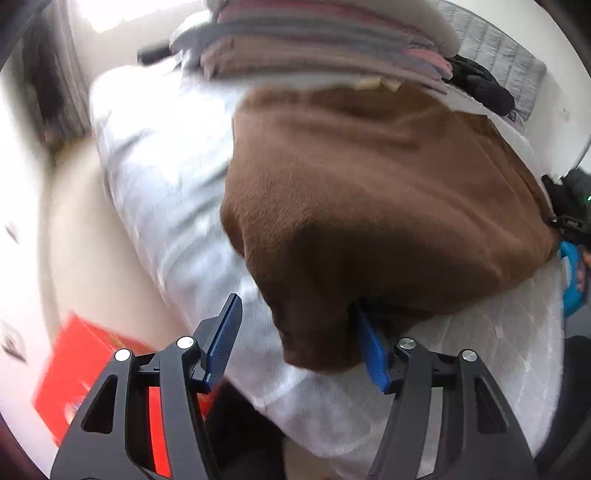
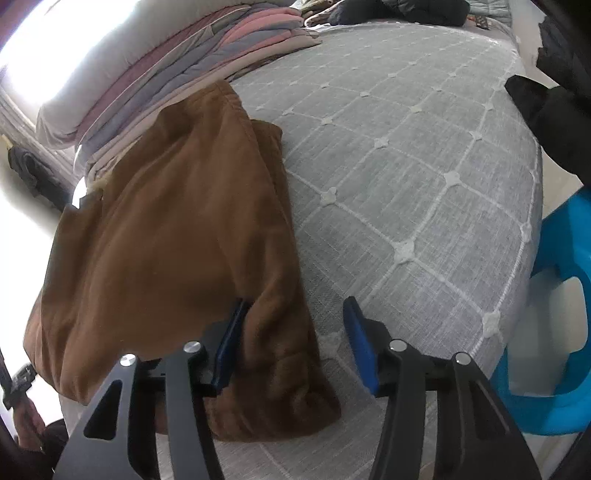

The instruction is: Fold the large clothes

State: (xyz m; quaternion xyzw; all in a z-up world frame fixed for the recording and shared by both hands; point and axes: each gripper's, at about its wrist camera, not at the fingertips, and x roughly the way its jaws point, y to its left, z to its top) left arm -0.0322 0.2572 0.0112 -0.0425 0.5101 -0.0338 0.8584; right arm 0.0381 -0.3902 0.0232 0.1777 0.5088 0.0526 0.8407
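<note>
A brown fleece garment [image 1: 369, 192] lies folded on the grey quilted bed [image 1: 498, 332]. My left gripper [image 1: 299, 347] points down at its near corner. That corner sits between the blue pads; the right pad [image 1: 371, 354] is tucked under the cloth, while the left pad [image 1: 225, 339] stands apart from it. In the right wrist view the same garment [image 2: 166, 236] covers the left part of the bed [image 2: 406, 166]. My right gripper [image 2: 295, 343] straddles its near right edge. Its left pad [image 2: 231, 339] is against a fold and its right pad [image 2: 360, 347] is over bare quilt.
A stack of folded pink, grey and white bedding [image 2: 177, 62] lies at the back of the bed. Dark clothes [image 2: 406, 9] sit at the far end. A blue plastic stool [image 2: 561, 295] stands by the bed's right side. A red box [image 1: 77, 369] rests on the floor.
</note>
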